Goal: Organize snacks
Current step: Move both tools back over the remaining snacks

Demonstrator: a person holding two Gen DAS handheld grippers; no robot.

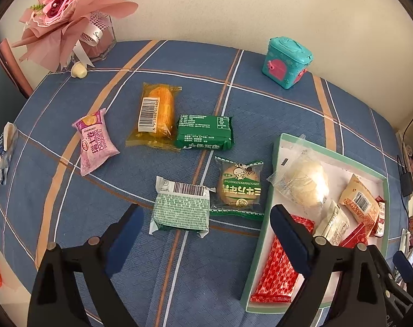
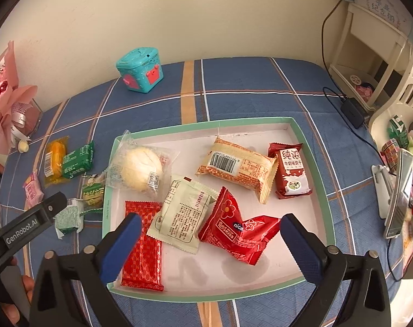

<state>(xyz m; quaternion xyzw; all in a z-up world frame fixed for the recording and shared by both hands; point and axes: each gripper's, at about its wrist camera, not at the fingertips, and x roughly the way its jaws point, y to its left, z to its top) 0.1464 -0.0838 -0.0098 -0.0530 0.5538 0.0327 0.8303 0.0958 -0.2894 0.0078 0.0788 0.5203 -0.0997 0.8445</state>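
The left tongs (image 1: pixel 203 234) stand wide open above the table (image 1: pixel 261 103), and nothing is between the blue pads. Just ahead of them lies a pale green packet (image 1: pixel 180 209) with a barcode. At 1 o'clock from it, touching its corner, is a round biscuit packet (image 1: pixel 239 188). Farther, at 12 o'clock, lie a dark green packet (image 1: pixel 204 132), a yellow cake packet (image 1: pixel 154 115) beside it, and a pink packet (image 1: pixel 94 141) at 10 o'clock.

The right tongs (image 2: pixel 209 245) are also wide open and hold nothing. They hang over the tray (image 2: pixel 312 150). Inside the tray, a red crumpled packet (image 2: pixel 236 231) lies between the pads but is not touched. A cream sachet (image 2: pixel 183 215) overlaps a flat red packet (image 2: pixel 142 248). At 12 o'clock lie a bun in clear wrap (image 2: pixel 141 170), an orange-and-cream packet (image 2: pixel 236 167) and a dark red packet (image 2: pixel 291 170).
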